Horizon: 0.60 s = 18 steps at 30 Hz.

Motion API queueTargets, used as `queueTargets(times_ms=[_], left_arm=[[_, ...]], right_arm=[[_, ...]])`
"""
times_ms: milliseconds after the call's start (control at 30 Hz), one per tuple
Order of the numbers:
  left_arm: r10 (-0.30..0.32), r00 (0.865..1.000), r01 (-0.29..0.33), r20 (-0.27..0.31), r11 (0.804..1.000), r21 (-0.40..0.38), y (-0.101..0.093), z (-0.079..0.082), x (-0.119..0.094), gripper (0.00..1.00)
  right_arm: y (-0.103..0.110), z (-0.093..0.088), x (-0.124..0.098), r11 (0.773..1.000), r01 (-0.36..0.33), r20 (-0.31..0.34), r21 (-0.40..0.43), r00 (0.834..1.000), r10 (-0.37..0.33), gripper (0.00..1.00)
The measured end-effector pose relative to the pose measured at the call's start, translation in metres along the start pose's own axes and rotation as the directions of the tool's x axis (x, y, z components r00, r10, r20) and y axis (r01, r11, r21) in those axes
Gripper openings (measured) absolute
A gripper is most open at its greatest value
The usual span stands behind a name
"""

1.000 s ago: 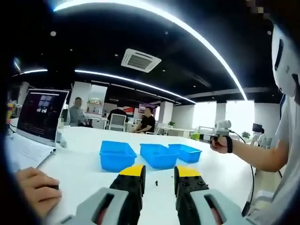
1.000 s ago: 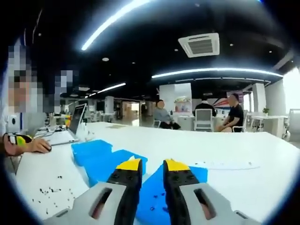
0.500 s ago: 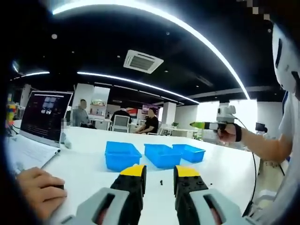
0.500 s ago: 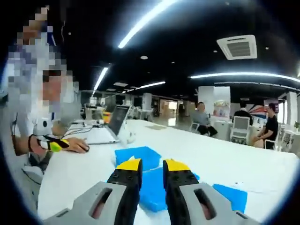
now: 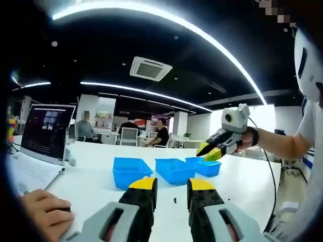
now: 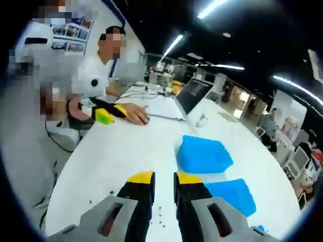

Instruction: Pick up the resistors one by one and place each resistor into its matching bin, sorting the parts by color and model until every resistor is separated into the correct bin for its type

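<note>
In the left gripper view, the left gripper (image 5: 171, 185) is held low over a white table (image 5: 242, 176), with its yellow-tipped jaws a little apart and nothing between them. Just beyond the jaws, a few small dark specks lie on the table; they are probably resistors (image 5: 174, 200), but they are too small to be sure. Further away, three blue bins (image 5: 129, 170) stand in a row, close beside each other. The right gripper (image 5: 209, 150) comes in from the right side, held in a hand (image 5: 241, 141) above the rightmost bin, with its tips pointing down to the left; from here I cannot tell if its jaws are released or clenched. A laptop (image 5: 45, 128) stands open at the left, and another hand (image 5: 43, 214) rests on the table near it. Some people sit in the background.

In the right gripper view, the right gripper's own jaws rise from the bottom with a narrow gap between them, empty. Small dark resistors are scattered on the table beside and in front of them. Two bins lie ahead to the right. At the left, the left gripper shows as a yellow-tipped shape beside a seated person (image 6: 103, 63).
</note>
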<state>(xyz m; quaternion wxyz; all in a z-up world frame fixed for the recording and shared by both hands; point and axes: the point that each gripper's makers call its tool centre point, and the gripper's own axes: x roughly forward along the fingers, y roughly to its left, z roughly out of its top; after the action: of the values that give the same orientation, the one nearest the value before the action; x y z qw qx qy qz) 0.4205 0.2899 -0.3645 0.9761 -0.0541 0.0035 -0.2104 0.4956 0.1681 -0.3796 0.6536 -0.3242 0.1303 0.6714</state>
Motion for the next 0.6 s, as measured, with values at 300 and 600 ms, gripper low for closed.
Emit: queueTargets(times_ms=[300, 600], left_arm=[[0.009, 1.000, -0.009, -0.010, 0.999, -0.036, 0.002, -0.011, -0.001, 0.26], [0.015, 1.000, -0.015, -0.006, 0.998, -0.056, 0.004, -0.014, -0.002, 0.26]], right_arm=[[0.079, -0.046, 0.025, 0.903, -0.387, -0.349, -0.187, 0.885, 0.307, 0.16], [0.081, -0.054, 0.048, 0.779, -0.459, -0.452, -0.427, 0.854, 0.257, 0.16]])
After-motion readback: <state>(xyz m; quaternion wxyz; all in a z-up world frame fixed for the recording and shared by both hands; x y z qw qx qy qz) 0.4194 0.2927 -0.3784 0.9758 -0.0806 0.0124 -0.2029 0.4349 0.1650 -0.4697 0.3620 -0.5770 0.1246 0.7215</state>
